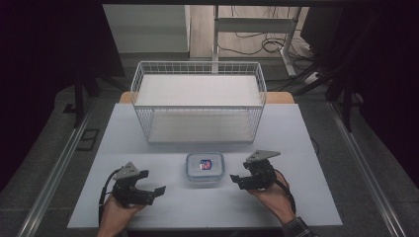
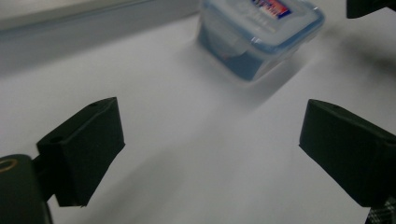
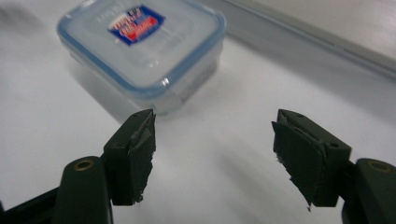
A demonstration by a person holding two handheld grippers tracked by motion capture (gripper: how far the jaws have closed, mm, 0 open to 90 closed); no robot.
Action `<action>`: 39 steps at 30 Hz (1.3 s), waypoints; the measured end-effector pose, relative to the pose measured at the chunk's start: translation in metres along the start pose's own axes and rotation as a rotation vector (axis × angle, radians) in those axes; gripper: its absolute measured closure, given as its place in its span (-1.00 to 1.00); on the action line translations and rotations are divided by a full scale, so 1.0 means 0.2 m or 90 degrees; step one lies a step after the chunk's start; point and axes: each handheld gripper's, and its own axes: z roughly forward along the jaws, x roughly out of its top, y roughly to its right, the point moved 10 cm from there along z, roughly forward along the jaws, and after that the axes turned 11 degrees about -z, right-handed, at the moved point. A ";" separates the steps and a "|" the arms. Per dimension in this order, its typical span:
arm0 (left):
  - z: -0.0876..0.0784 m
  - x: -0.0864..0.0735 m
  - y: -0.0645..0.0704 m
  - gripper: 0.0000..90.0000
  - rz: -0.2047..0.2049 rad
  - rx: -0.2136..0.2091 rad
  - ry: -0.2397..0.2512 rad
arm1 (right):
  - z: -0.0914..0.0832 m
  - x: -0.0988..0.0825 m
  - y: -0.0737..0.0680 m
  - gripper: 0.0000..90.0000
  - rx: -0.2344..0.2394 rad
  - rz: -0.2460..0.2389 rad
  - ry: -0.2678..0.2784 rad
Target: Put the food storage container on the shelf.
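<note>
One lidded plastic container (image 1: pixel 204 166), clear with blue rim and a red-blue label on the lid, sits on the white tabletop (image 1: pixel 296 143) near its front edge, lid on. One white wire basket (image 1: pixel 197 101) stands at 12 o'clock from it, well apart, nothing visible inside. Two tongs, one per hand. Left tongs (image 1: pixel 155 191) at about 8 o'clock of the container, near but not touching, jaws spread wide with nothing between them; in the left gripper view the container (image 2: pixel 261 35) lies ahead toward the upper right, clear of both jaws. Right tongs (image 1: pixel 236 180) at about 4 o'clock of the container, just beside it, jaws also parted and holding nothing; in the right gripper view the container (image 3: pixel 142 51) is just ahead at upper left, its near corner close to the left jaw tip, cannot tell whether touching. Step in hand, by my read: the approach, both tongs closing in on the container from either side, no grasp made. Next move likely calls for lining the open jaws across the container walls or a lid latch, then closing; which is aimed for I cannot tell. The lid looks smooth, so a slip is possible.
</note>
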 end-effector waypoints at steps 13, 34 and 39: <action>0.31 0.25 0.16 -0.80 0.056 -0.044 -0.029 | 0.09 0.17 -0.01 -0.41 0.054 0.031 0.073; 0.48 0.18 0.16 -0.67 -0.018 -0.100 -0.090 | 0.27 0.14 -0.07 -0.54 0.150 0.076 0.010; 0.44 0.17 0.16 -0.47 -0.034 -0.112 -0.095 | 0.25 0.12 -0.10 -0.37 0.164 0.094 0.004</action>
